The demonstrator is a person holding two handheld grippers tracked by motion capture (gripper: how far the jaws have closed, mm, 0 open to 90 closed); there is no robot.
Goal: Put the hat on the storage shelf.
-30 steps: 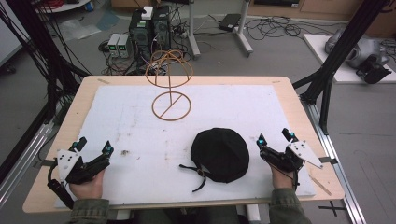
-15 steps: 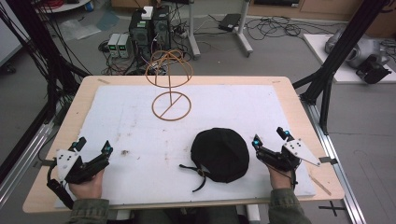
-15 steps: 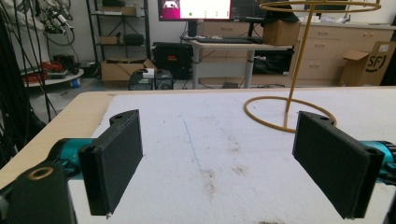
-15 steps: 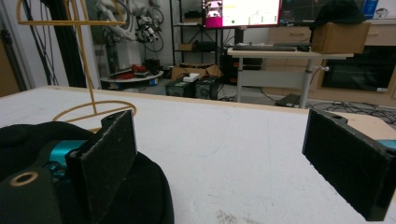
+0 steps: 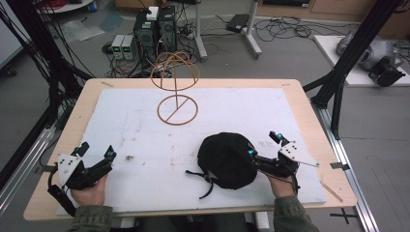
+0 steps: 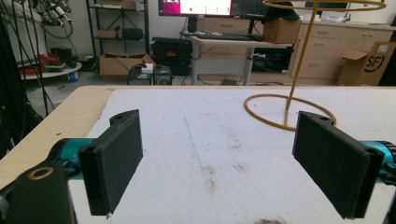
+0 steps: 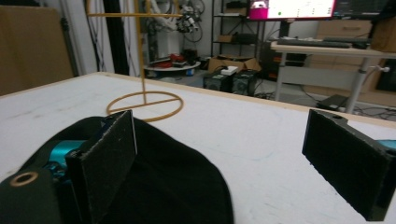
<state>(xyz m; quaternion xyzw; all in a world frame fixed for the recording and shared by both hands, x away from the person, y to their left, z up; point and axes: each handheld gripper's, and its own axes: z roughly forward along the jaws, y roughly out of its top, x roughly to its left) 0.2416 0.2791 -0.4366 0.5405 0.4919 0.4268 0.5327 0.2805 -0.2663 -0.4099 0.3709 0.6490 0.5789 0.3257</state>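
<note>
Down at the table's (image 5: 309, 116) near edge, the left gripper (image 5: 95, 153) sat by the near-left corner with its jaws spread wide and nothing between them but bare white mat (image 6: 210, 140). The right gripper (image 5: 263, 145) lay by the near-right corner, jaws equally wide. Its left jaw rested against the edge of the black cap (image 5: 225, 159), possibly just over it; its right jaw stood clear above the mat. The cap lay right of centre along the near edge, straps trailing left. A wire stand (image 5: 176, 92) stood toward the far edge.
</note>
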